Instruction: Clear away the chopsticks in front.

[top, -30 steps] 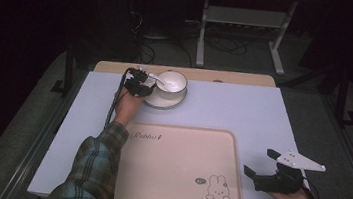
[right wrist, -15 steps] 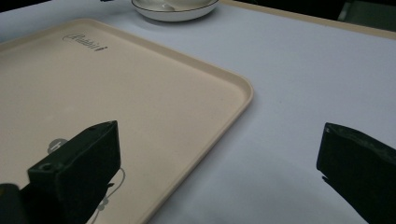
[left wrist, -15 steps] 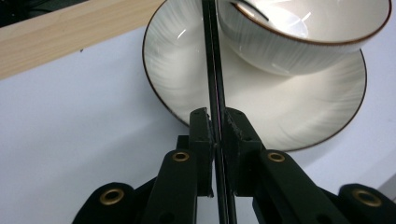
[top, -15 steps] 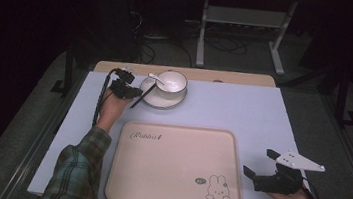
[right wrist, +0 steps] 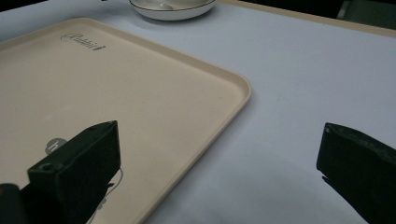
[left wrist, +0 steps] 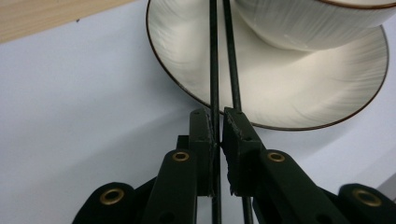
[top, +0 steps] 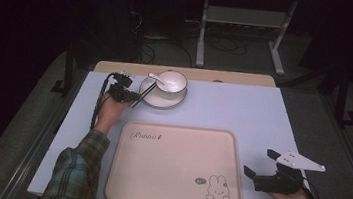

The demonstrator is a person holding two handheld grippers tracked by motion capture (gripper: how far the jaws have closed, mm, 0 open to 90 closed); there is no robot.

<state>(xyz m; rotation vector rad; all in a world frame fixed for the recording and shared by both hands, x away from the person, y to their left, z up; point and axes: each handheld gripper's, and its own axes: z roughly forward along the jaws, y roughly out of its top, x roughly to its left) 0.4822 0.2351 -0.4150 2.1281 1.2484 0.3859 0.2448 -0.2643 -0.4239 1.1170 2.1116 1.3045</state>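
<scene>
A white bowl (top: pixel 171 81) with a white spoon (top: pixel 155 78) in it stands on a white plate (top: pixel 161 101) at the back of the table. My left gripper (top: pixel 132 96) is just left of the plate and is shut on a pair of thin black chopsticks (top: pixel 144 95). In the left gripper view the chopsticks (left wrist: pixel 215 65) run from between the jaws of the left gripper (left wrist: pixel 217 119) out over the plate (left wrist: pixel 289 98) toward the bowl (left wrist: pixel 308 21). My right gripper (top: pixel 259 163) rests open at the front right, beside the tray, with nothing between the jaws.
A beige tray (top: pixel 172 164) with a rabbit print lies at the front middle; its corner (right wrist: pixel 233 88) is close to the right gripper (right wrist: pixel 219 140). A wooden strip (top: pixel 227 77) edges the table's far side. Dark floor and a metal stand lie beyond.
My left hand has drawn back leftward from the bowl, with the chopsticks held in its gripper. The right gripper has stayed still.
</scene>
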